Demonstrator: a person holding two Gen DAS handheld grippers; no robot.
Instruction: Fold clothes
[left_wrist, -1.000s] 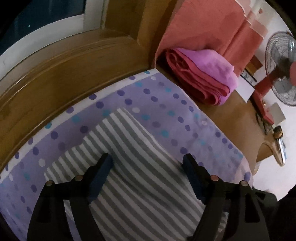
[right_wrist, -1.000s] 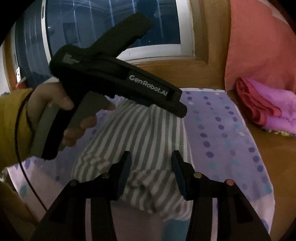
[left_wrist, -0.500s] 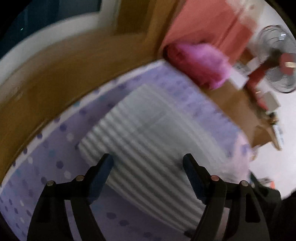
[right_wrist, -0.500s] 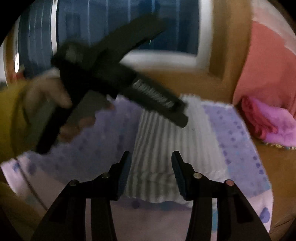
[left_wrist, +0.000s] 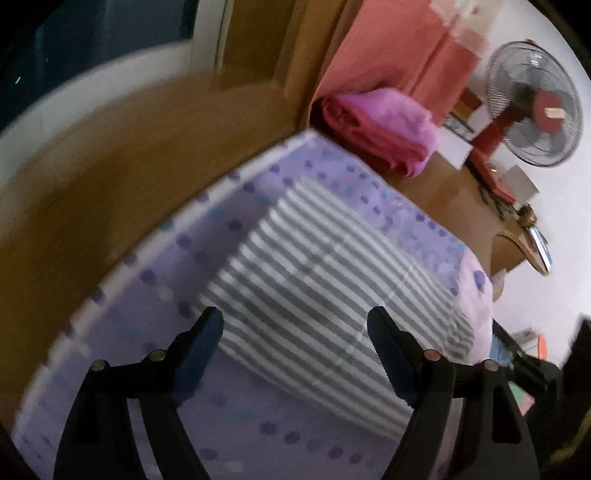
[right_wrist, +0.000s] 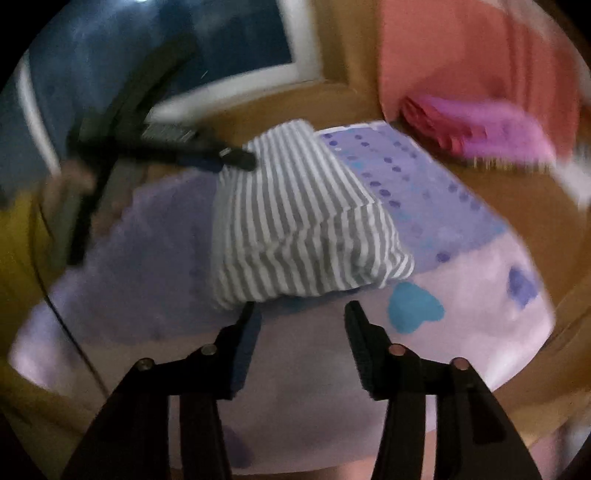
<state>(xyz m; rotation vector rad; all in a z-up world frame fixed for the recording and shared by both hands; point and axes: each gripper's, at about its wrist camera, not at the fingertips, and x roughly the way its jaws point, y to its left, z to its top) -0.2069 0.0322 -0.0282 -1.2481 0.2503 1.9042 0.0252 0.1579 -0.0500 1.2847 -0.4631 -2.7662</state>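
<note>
Nearest: left gripper (left_wrist: 295, 328) and right gripper (right_wrist: 299, 314), jaws spread wide, holding nothing. Beyond: grey-and-white striped cloth garment (left_wrist: 325, 295), a folded rectangle on the purple dotted bedsheet (left_wrist: 229, 435). Farthest: folded pink-and-red blanket (left_wrist: 380, 129). Fold looks complete; perhaps only neatening remains.

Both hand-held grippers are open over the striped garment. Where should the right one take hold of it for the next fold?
Probably the near hem of the striped garment, just ahead of the right hand-held gripper. That edge bunches up off the purple dotted sheet, so open jaws can pinch it coming straight in from the near side.
</note>
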